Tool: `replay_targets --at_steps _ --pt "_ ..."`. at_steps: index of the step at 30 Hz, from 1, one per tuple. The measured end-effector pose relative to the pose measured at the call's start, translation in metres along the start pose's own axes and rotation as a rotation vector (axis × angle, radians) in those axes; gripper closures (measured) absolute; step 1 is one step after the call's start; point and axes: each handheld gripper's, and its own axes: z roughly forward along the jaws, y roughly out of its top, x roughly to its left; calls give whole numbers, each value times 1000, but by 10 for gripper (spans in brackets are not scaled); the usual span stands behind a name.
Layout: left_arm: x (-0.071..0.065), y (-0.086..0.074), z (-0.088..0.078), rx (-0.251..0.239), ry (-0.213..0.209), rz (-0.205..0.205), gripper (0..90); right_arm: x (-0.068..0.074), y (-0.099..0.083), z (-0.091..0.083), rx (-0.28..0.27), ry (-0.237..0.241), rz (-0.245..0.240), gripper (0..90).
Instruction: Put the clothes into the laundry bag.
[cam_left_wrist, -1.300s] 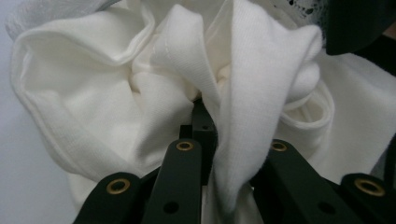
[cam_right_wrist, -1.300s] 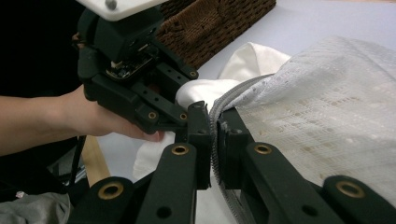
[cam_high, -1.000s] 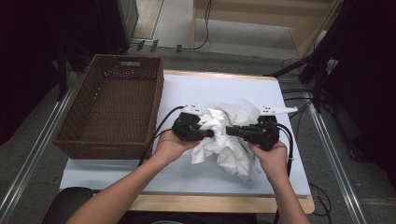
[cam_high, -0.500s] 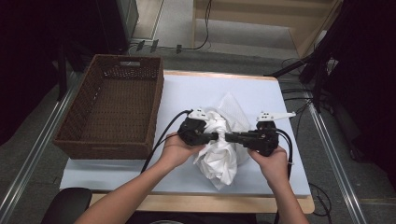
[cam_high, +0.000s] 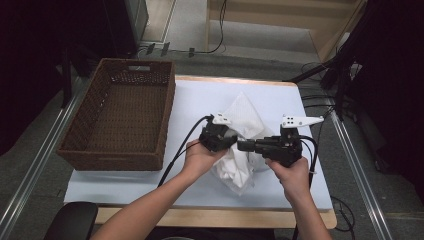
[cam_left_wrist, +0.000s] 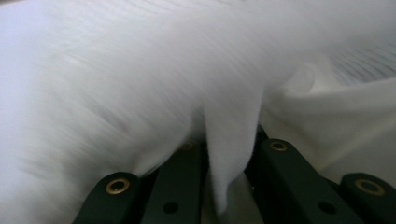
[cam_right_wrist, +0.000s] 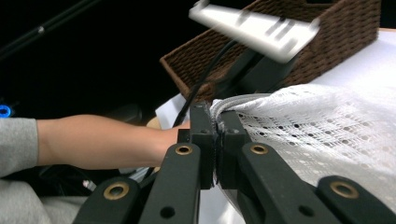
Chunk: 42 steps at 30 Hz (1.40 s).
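White cloth (cam_high: 240, 145) on the table (cam_high: 200, 100), spread wider a second ago, now hangs bunched and narrow between both tongs: left tongs (cam_left_wrist: 229, 154) and right tongs (cam_right_wrist: 217, 133) each clamp a fold, so folding progresses.

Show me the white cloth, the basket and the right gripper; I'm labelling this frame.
white cloth (cam_high: 245, 112): high view, on its upper flat corner.
basket (cam_high: 167, 117): high view, on its right wall.
right gripper (cam_right_wrist: 217, 128): right gripper view, between its fingertips, pinched on the cloth edge.
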Motion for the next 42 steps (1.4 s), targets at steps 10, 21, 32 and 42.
replay_targets --at_steps 10,21,32,42 --pt "23 3 4 -1 -31 -72 648 -24 -20 8 143 -204 51 895" --pt "9 -4 -64 73 -83 36 371 -21 -17 4 142 -289 19 893" --pt "-8 -30 -25 135 -111 87 169 -22 -10 12 135 -288 30 891" --pt "-3 -32 10 29 -118 30 737 -17 -5 13 85 -205 3 890"
